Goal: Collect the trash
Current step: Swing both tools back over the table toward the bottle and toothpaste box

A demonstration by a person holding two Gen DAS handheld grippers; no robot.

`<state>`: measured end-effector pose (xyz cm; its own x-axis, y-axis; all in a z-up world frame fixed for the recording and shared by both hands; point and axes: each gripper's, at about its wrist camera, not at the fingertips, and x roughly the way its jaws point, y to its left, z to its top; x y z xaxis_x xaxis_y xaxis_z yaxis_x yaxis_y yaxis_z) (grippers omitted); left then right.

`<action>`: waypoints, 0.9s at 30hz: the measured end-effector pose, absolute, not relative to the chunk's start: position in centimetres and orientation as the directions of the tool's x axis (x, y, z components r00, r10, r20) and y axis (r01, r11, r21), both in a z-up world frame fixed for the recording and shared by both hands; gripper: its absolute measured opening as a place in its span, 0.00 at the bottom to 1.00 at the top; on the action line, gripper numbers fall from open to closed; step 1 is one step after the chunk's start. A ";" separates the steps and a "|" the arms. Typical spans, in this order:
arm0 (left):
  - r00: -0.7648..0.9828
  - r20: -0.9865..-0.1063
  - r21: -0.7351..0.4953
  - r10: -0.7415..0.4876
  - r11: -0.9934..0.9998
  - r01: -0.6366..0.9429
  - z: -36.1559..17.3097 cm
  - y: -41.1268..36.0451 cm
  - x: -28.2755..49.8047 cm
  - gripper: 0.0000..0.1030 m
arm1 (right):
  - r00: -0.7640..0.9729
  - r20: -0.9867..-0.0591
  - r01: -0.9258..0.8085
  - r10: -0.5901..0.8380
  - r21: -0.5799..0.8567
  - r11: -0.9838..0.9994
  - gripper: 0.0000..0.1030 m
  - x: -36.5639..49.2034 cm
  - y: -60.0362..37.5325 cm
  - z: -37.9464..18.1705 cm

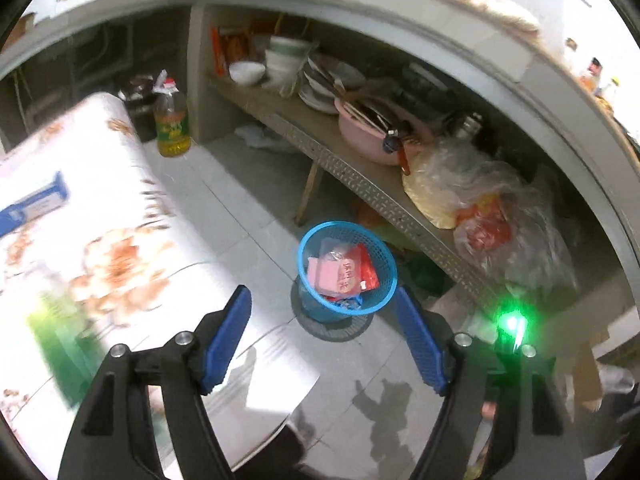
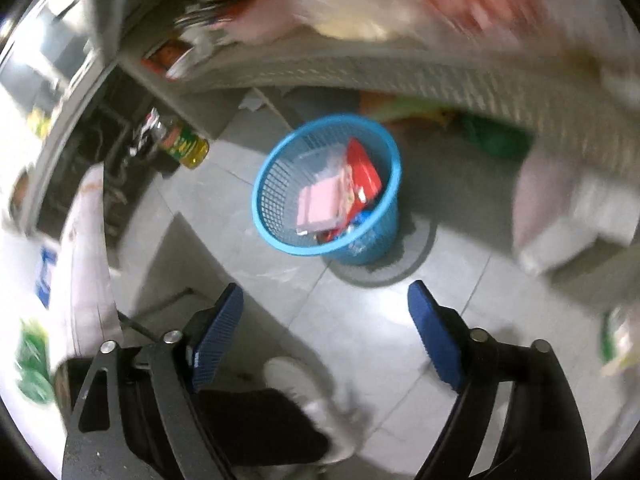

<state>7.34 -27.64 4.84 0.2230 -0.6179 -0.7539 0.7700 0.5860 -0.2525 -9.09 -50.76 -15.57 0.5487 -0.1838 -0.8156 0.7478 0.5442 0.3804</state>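
Observation:
A blue mesh waste basket (image 1: pixel 382 286) stands on the tiled floor beside a low shelf; it also shows in the right wrist view (image 2: pixel 276 184). Inside lie pink and red wrappers (image 1: pixel 340 274), seen also in the right wrist view (image 2: pixel 340 196). My left gripper (image 1: pixel 323 300) is open and empty, held above the floor just in front of the basket. My right gripper (image 2: pixel 326 294) is open and empty, above the floor short of the basket. A blue packet (image 1: pixel 34 204) and a blurred green packet (image 1: pixel 60 344) lie on the floral table at the left.
A floral-covered table (image 1: pixel 120 184) fills the left. A wicker shelf (image 1: pixel 360 176) holds bowls, a pink basin (image 1: pixel 368 136) and plastic bags (image 1: pixel 488 216). An oil bottle (image 1: pixel 173 128) stands on the floor. A person's white shoe (image 2: pixel 300 384) is near the right gripper.

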 end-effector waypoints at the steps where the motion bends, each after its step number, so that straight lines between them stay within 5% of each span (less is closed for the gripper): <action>1: 0.238 -0.750 -0.247 -0.617 0.595 0.765 5.2 -26.2 7.1 0.73 | 0.542 -0.814 0.737 -0.210 0.341 0.583 0.84 -8.6 -50.0 -14.5; 13: 0.516 -0.676 -0.252 -0.526 0.823 0.509 7.6 -7.4 7.6 0.79 | 0.572 -0.716 0.607 -0.400 0.042 0.794 0.92 -3.1 -42.3 -5.9; 19: 0.575 -0.661 -0.272 -0.482 0.868 0.416 6.9 -3.1 10.9 0.79 | 0.748 -0.651 0.350 -0.126 0.226 0.909 0.92 0.2 -37.9 -1.6; 27: 0.694 -0.565 -0.044 -0.446 0.856 0.515 8.5 -3.3 21.0 0.82 | 0.750 -0.641 0.043 0.160 0.289 0.956 0.92 6.6 -32.2 1.0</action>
